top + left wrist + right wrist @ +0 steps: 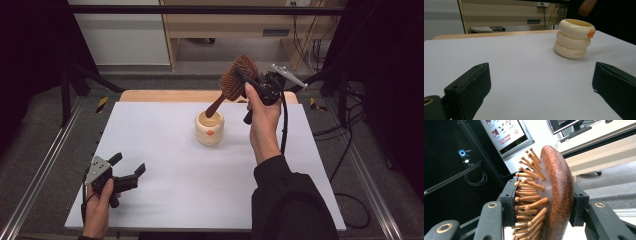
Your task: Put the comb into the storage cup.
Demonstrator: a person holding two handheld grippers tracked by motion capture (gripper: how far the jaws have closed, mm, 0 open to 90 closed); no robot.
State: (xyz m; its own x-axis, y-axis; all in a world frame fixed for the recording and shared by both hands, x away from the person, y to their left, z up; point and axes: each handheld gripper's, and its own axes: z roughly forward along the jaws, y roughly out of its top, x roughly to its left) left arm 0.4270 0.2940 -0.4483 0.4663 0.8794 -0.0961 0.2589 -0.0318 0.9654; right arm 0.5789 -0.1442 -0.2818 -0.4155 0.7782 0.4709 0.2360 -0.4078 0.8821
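A wooden hairbrush point(238, 76) with wooden pins hangs tilted in the air, and my right gripper point(248, 76) is shut on its head. Up close in the right gripper view, the jaws clamp the pin side and the smooth back of the hairbrush point(556, 190). Its handle slopes down to the left, with the tip just over the mouth of a cream ringed cup point(209, 128) that has an orange beak. My left gripper point(129, 164) rests open low at the near left of the table, with nothing in it. In the left gripper view the cup point(574, 38) stands upright ahead and to the right.
The cup stands on a white table top point(165, 150) with a wooden strip point(170, 95) along its far edge. Metal rails point(45, 165) run along both sides. Cables point(345, 150) lie on the floor at the right, and a wooden bench point(225, 25) stands behind.
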